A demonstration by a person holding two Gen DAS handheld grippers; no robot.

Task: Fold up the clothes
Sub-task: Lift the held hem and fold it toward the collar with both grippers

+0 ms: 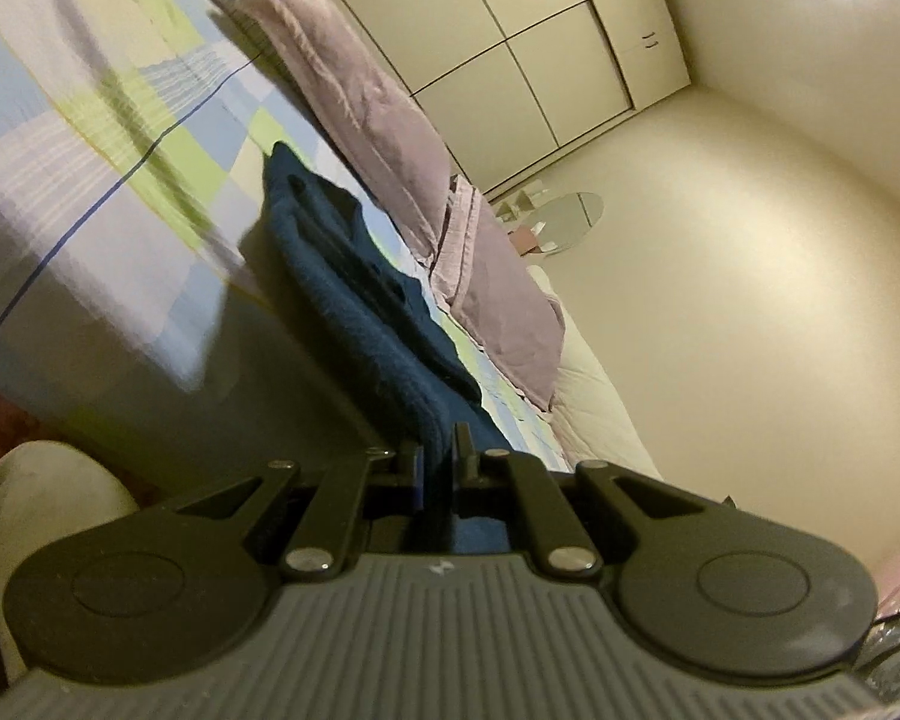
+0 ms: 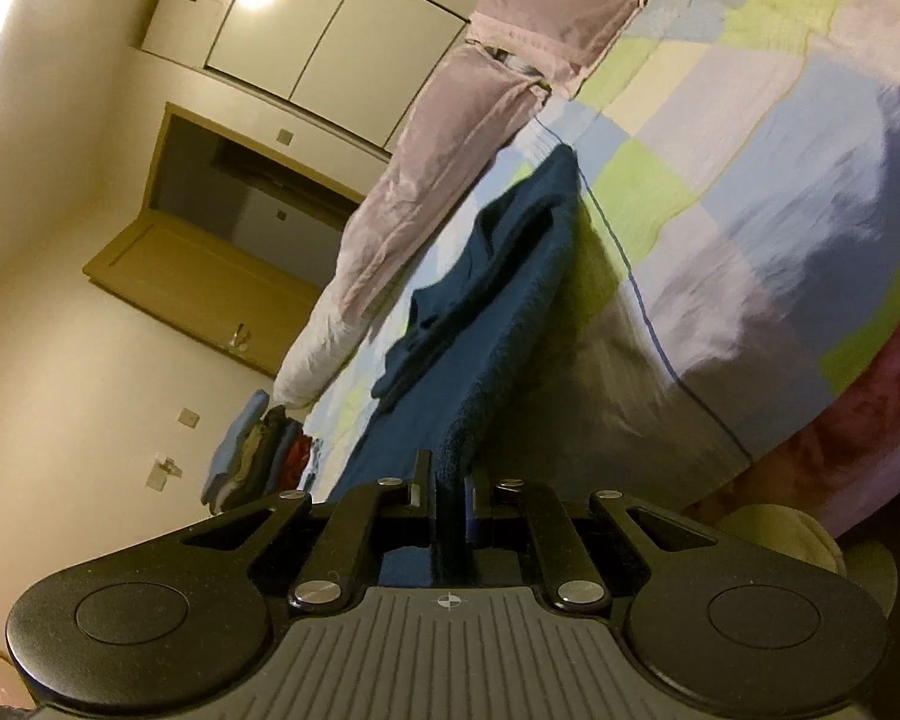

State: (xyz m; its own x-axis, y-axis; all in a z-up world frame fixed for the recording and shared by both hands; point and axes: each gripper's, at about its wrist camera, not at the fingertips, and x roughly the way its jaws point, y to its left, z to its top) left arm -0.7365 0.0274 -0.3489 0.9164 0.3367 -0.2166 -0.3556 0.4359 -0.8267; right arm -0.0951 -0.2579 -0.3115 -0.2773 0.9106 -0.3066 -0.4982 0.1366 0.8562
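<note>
A dark blue garment stretches away from my left gripper, whose jaws are shut on its near edge. The right wrist view shows the same blue garment running up from my right gripper, also shut on its near edge. The cloth is lifted at my end and lies on the checked bedspread further off. A fold or sleeve lies doubled on top of the garment. Both views are tilted.
Pink pillows line the far side of the bed, with a pale duvet beside them. A stack of folded clothes sits at the bed's end. Wardrobe doors and an open wooden door stand beyond. A person's pale trouser leg is nearby.
</note>
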